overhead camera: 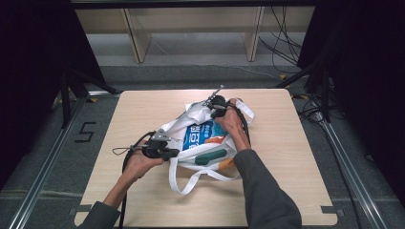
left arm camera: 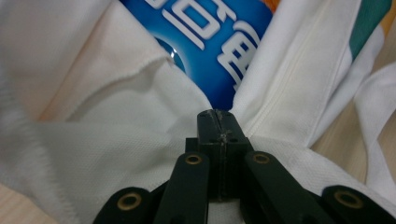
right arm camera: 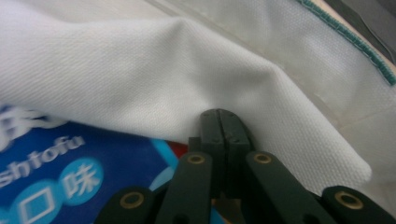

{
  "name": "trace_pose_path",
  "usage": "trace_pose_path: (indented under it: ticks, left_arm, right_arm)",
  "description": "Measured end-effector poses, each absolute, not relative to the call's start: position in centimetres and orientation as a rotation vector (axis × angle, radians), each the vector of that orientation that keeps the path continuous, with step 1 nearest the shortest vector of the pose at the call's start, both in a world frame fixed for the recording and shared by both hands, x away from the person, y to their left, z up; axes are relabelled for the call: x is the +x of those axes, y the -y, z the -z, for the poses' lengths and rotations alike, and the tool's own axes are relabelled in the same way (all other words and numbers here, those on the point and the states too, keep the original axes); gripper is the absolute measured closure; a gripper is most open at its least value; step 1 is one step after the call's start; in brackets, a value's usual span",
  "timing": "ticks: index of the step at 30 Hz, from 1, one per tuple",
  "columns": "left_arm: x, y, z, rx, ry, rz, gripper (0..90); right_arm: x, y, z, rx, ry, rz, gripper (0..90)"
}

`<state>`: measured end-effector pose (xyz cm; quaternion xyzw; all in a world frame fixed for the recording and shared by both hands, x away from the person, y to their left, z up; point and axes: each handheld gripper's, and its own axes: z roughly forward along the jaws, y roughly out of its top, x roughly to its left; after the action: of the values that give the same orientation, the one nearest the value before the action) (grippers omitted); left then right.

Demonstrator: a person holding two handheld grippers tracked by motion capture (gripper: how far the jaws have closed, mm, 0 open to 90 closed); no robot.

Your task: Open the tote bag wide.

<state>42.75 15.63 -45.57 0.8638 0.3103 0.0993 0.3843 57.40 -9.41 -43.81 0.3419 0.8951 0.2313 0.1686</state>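
A white cloth bag (overhead camera: 190,156) with green and orange print lies in the middle of the table, its straps (overhead camera: 184,183) trailing toward the near edge. Inside its mouth sits a blue snack packet (overhead camera: 200,133) with white lettering. My left gripper (overhead camera: 173,152) is at the bag's left rim, jaws shut on a pinch of the white cloth (left arm camera: 116,154), with the packet (left arm camera: 215,42) just beyond. My right gripper (overhead camera: 212,110) is at the bag's far rim, jaws shut on a fold of the cloth (right arm camera: 163,70), above the packet (right arm camera: 70,177).
The light wooden table (overhead camera: 138,109) has bare surface on all sides of the bag. Beyond its far edge stands a wooden shelf frame (overhead camera: 191,28). Cables (overhead camera: 286,43) lie on the floor at the back right. Metal rails (overhead camera: 344,157) run beside the table.
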Motion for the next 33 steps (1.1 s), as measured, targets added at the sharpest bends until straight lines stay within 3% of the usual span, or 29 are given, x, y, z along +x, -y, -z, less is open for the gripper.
trace_pose_path:
  ticks: [4, 9, 14, 18, 20, 22, 24, 29, 33]
  left_arm:
    - [44.4, -15.6, 43.8, 2.14, -0.842, -0.27, 85.9]
    - [47.9, -14.0, 41.9, 2.175, -0.862, -0.362, 84.0]
    - [51.4, -14.2, 43.2, 2.199, -0.997, -0.413, 87.3]
    - [52.4, -15.4, 44.4, 2.149, -1.06, -0.394, 89.4]
    - [52.6, -15.4, 44.6, 2.153, -1.072, -0.401, 89.5]
    - [52.5, -15.2, 44.4, 2.182, -1.066, -0.425, 89.5]
    - [52.1, -14.9, 44.0, 2.182, -1.061, -0.443, 89.3]
    - [51.1, -14.2, 43.0, 2.168, -0.994, -0.421, 87.1]
    - [51.2, -13.2, 42.9, 2.179, -0.969, -0.402, 86.8]
  right_arm:
    - [56.1, 11.3, 41.1, 0.984, -2.494, -0.893, 90.0]
    - [53.6, 14.5, 39.1, 0.879, -2.501, -0.824, 90.0]
    - [52.4, 18.6, 41.2, 0.945, -2.487, -0.662, 90.0]
    - [52.4, 21.2, 45.7, 1.046, -2.552, -0.707, 90.0]
    - [52.1, 21.0, 47.8, 1.033, -2.585, -0.688, 90.0]
    - [52.1, 20.8, 47.8, 1.058, -2.588, -0.666, 90.0]
    - [51.9, 20.7, 46.5, 1.039, -2.559, -0.638, 90.0]
    - [49.8, 19.8, 41.3, 0.978, -2.529, -0.943, 90.0]
    - [48.3, 17.5, 41.1, 0.817, -2.578, -0.989, 90.0]
